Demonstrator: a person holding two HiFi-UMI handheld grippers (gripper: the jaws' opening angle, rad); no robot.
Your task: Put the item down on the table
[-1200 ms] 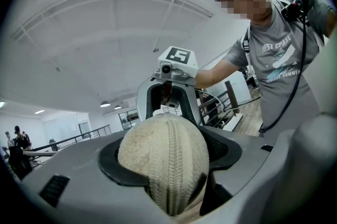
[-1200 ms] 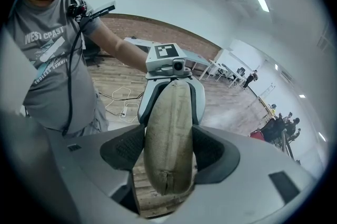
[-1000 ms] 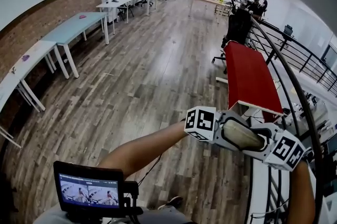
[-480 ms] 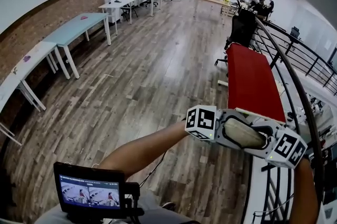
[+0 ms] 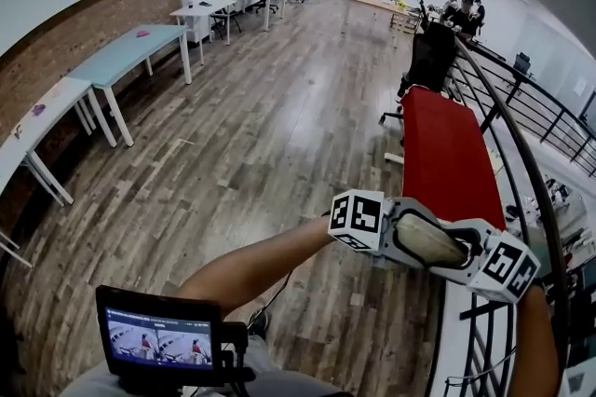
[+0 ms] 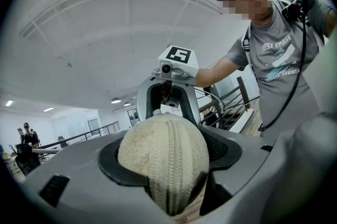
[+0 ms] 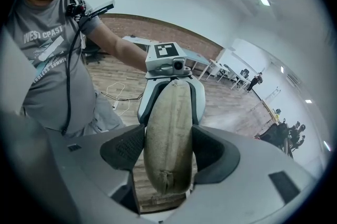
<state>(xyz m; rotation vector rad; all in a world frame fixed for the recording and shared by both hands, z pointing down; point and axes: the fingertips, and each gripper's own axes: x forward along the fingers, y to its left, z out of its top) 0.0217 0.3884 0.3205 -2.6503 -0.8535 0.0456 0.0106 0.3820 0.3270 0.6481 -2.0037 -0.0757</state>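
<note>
Since a second ago the red table's (image 5: 447, 153) near end has slid behind the grippers in the head view; earlier it showed just above them. Left gripper (image 6: 168, 157) has its jaws closed on one end of the beige woven item (image 5: 430, 239). Right gripper (image 7: 168, 152) clamps the other end. The item is held in the air at the table's near end.

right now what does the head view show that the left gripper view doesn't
Only the head view: the red-topped table, the wooden floor and a small monitor. Only the left gripper view: the ceiling and the person's grey shirt. Both: the beige knitted item, clamped endwise between the left gripper and the right gripper, held in the air.
</note>
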